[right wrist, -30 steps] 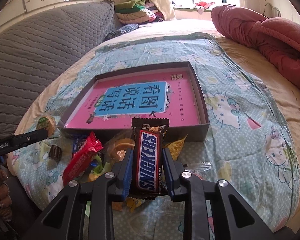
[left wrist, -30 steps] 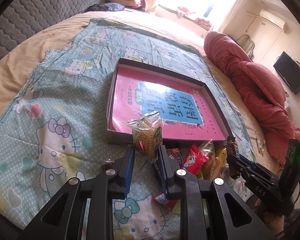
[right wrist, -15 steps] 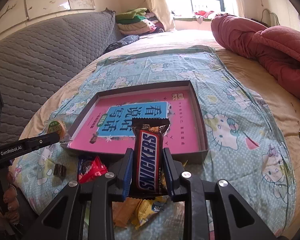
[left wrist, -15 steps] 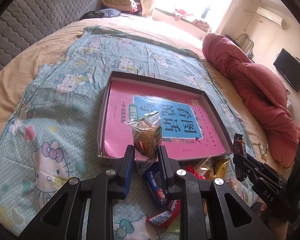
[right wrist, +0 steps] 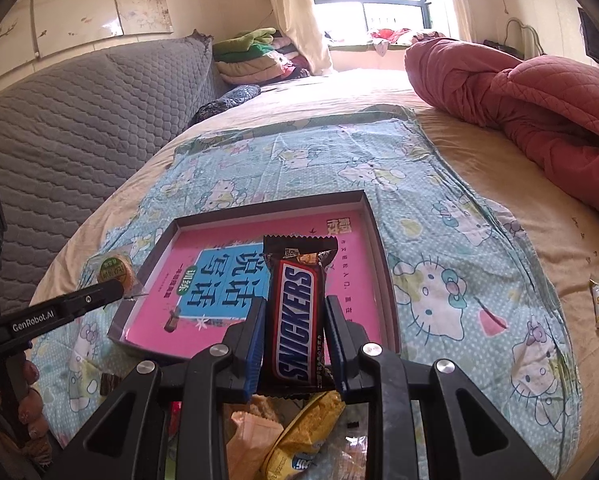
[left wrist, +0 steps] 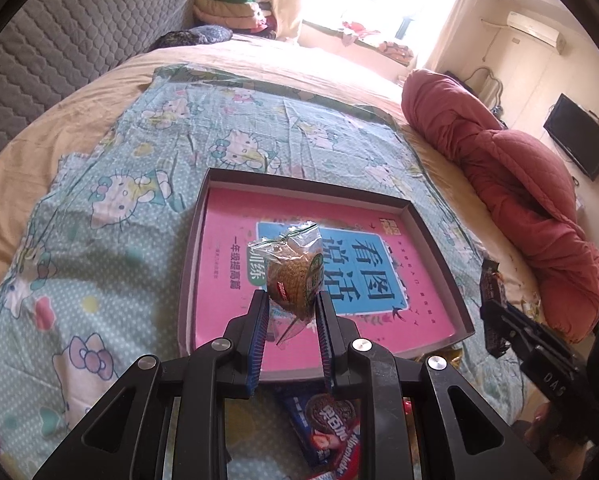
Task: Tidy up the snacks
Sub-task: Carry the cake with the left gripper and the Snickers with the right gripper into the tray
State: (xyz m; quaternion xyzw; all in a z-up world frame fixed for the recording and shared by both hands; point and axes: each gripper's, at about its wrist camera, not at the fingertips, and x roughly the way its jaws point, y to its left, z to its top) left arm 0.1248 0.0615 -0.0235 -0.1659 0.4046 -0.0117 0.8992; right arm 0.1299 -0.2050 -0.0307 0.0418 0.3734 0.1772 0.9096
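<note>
Carrying two snacks toward the box.
Left tool (left wrist: 291,310) clenched on wrapped biscuit (left wrist: 295,280); right tool (right wrist: 295,320) clenched on Snickers bar (right wrist: 295,312). Both held above the shallow box (left wrist: 435,236) on the bed, likely for placing inside; loose snack pile (right wrist: 299,436) below.

snickers: candy bar (right wrist: 295,312) | genrobot.ai: left gripper (right wrist: 117,289) | das: right gripper (left wrist: 495,312)

Tray (left wrist: 195,272) on bedspread (left wrist: 99,240), loose snacks (right wrist: 299,436) before it, quilt (right wrist: 539,112) right
</note>
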